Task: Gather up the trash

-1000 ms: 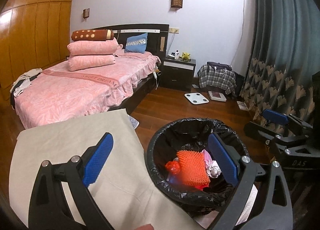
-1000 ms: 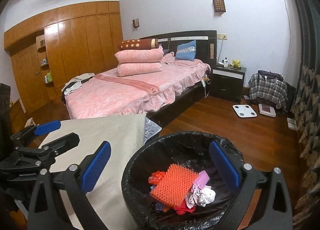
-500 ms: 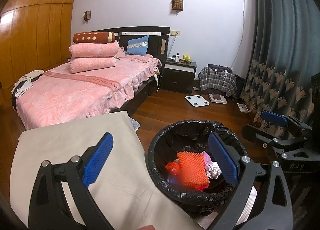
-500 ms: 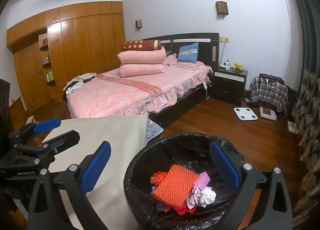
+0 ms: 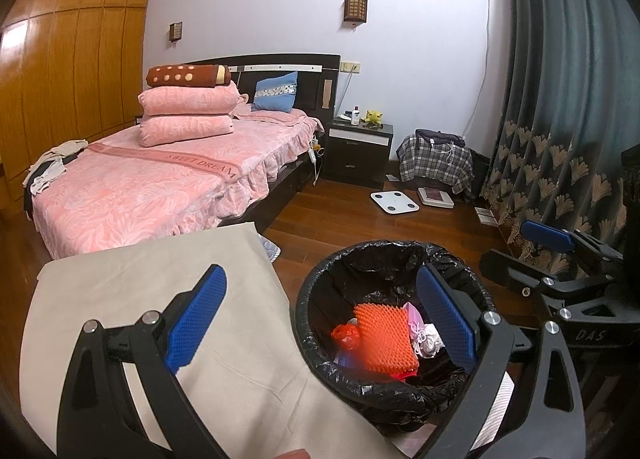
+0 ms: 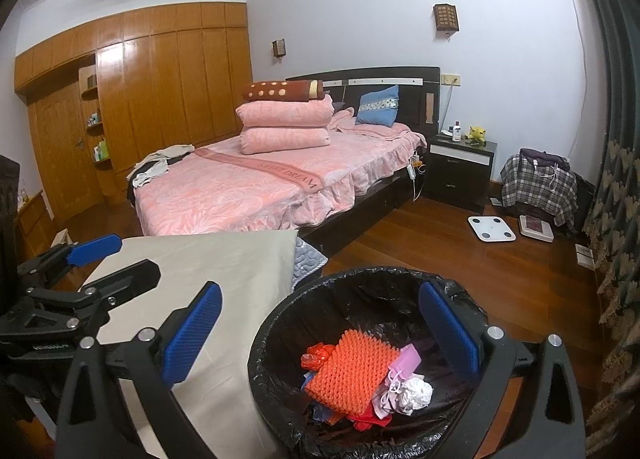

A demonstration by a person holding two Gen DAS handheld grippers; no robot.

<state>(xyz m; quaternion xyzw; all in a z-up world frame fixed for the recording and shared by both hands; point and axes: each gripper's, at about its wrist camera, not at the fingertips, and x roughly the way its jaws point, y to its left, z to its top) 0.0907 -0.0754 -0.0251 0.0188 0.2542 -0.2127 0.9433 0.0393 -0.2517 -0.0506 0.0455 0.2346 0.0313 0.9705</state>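
Both grippers, left gripper (image 5: 320, 323) and right gripper (image 6: 320, 335), spread wide, holding nothing, lifted slightly since a second ago; bin (image 6: 360, 283) at five o'clock, trash inside, collection likely finished.

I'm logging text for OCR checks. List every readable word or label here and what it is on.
"SWEET DREAM" on the band across the pink bedspread.
"DAS" on the black body of the right gripper.
Bottle on the nightstand: label too small to read.
Marking on the left gripper: too blurred to read.
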